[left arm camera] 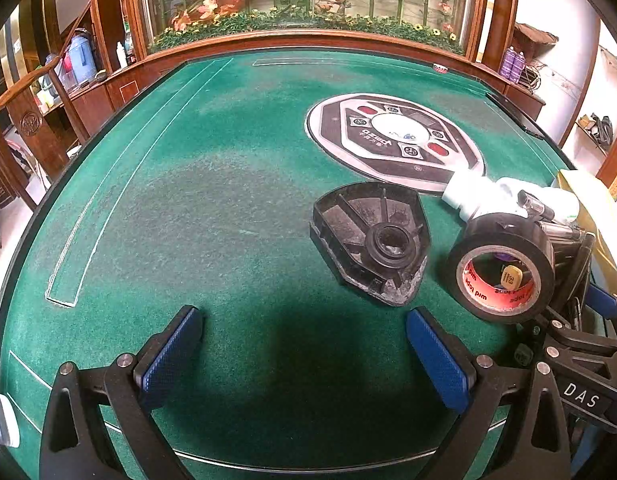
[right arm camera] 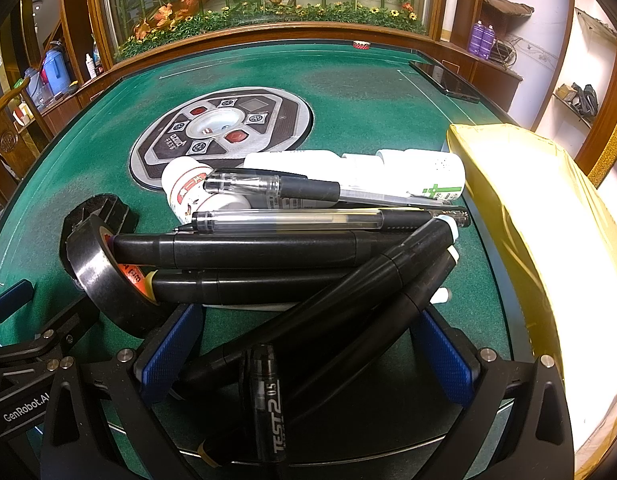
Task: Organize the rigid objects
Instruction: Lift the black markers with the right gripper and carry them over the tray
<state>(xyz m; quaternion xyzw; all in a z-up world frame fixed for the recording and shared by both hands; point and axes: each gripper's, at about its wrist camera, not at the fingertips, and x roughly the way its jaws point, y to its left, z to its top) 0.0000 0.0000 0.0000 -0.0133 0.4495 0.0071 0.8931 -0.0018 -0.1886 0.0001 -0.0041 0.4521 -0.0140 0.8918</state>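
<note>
Here the left gripper point(left arm camera: 304, 344) gapes wide over bare green felt point(left arm camera: 188, 200), holding nothing. The right gripper point(right arm camera: 308, 356) stands equally wide around piled black markers point(right arm camera: 264, 250), beside black tape point(right arm camera: 102, 280), under clear pens point(right arm camera: 288, 220) and white bottles point(right arm camera: 420, 168).

A white label on the black frame at the right edge of the left wrist view reads "DAS" point(left arm camera: 581, 395). The roll of black tape with a red inner core point(left arm camera: 502, 268) carries upside-down dark print, only partly legible, and a small yellow tag point(left arm camera: 509, 277) seen through its hole shows "33". In the right wrist view, the short black pen cap point(right arm camera: 268, 404) lying between the jaws reads "TEST2" and "0.5". The black gripper frame at lower left point(right arm camera: 24, 404) bears "GenRobot.AI", cut off at the end. Print on the round grey-and-black panel set in the green desk point(right arm camera: 222, 130) is too small to read surely.
</note>
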